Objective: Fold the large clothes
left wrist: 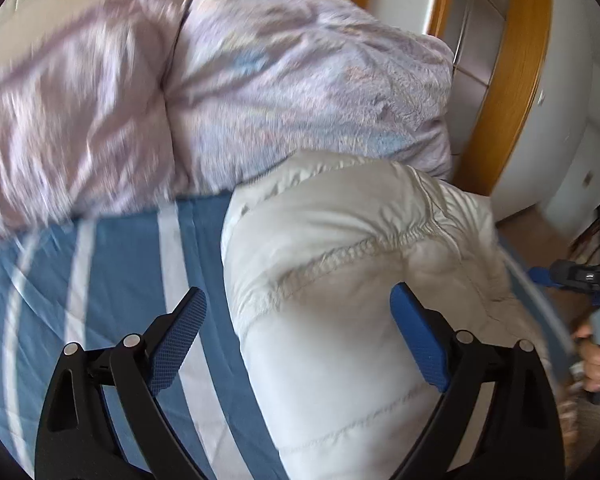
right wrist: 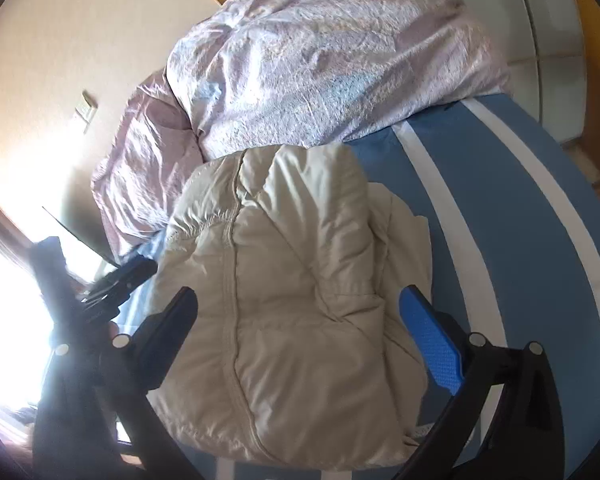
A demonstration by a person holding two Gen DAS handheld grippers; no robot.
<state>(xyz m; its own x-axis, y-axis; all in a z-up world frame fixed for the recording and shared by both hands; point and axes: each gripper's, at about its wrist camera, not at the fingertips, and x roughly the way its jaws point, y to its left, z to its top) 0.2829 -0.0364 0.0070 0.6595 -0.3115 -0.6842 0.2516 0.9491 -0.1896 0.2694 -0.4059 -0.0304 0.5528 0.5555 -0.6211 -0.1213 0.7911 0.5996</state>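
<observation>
A cream padded jacket (left wrist: 340, 240) lies as a puffy folded bundle on the blue-and-white striped bed sheet (left wrist: 120, 260). My left gripper (left wrist: 296, 296) hovers over the bundle's near end, open wide; its right pad (left wrist: 420, 344) stands by the cloth without pinching it. In the right wrist view the same jacket (right wrist: 292, 240) shows its stitched seams and a folded edge on the right. My right gripper (right wrist: 299, 295) is open above it, one finger on each side of the bundle, nothing clamped. A hand (left wrist: 596, 356) holding the other gripper shows at the right edge.
A crumpled lilac duvet (left wrist: 280, 80) is heaped at the back of the bed, touching the jacket's far end. Wooden frames (left wrist: 516, 80) and white cupboard doors stand beyond. The striped sheet (right wrist: 500, 200) runs out to the right. A bright window glares at the left.
</observation>
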